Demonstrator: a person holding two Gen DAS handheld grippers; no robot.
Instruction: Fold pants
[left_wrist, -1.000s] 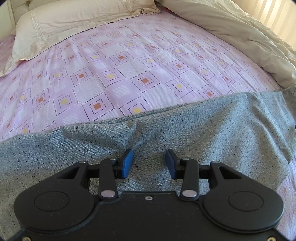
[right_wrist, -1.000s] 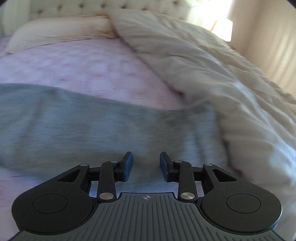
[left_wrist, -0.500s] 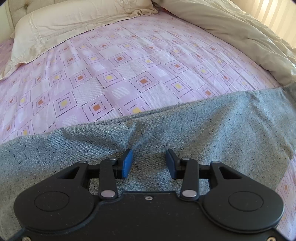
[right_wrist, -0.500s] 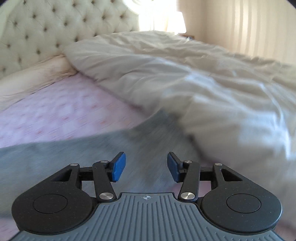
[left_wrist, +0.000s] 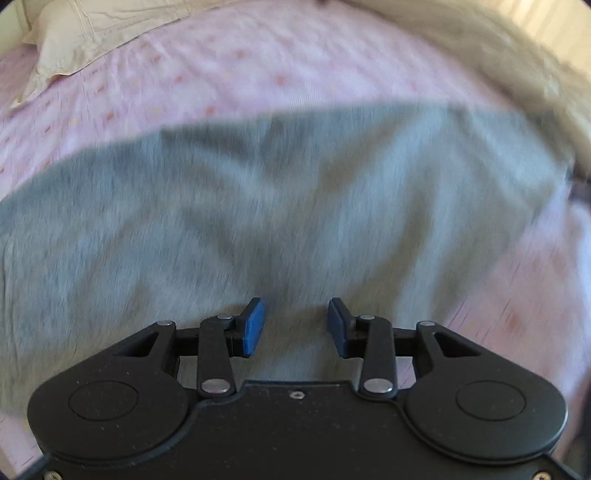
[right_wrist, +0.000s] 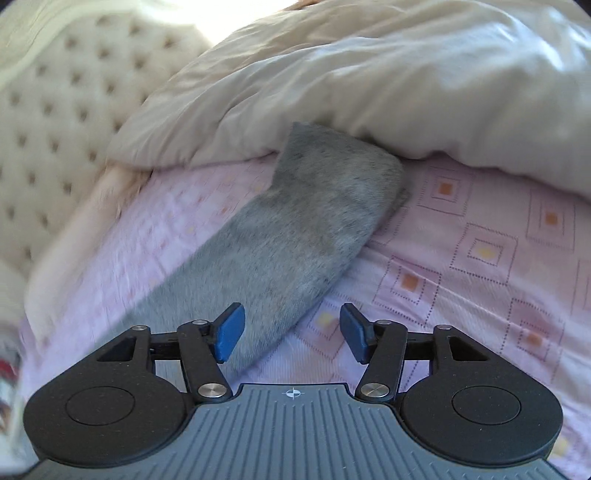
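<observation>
Grey speckled pants (left_wrist: 258, 206) lie spread across the pink patterned bed sheet (left_wrist: 258, 62). In the left wrist view they fill the middle, blurred by motion. My left gripper (left_wrist: 293, 326) is open and empty, just above the pants' near part. In the right wrist view one end of the pants (right_wrist: 306, 221) runs up to the cream duvet (right_wrist: 406, 81). My right gripper (right_wrist: 291, 332) is open and empty, above the right edge of the pants near that end.
A cream pillow (left_wrist: 92, 33) lies at the head of the bed. The bunched duvet lines the right side (left_wrist: 517, 66). A tufted cream headboard (right_wrist: 48, 92) stands at the left. Bare pink sheet (right_wrist: 480, 258) lies right of the pants.
The left gripper has pulled back, so more of the pants shows. The right gripper has swung right and now looks along the pants' end by the duvet; its jaws stand a little wider.
</observation>
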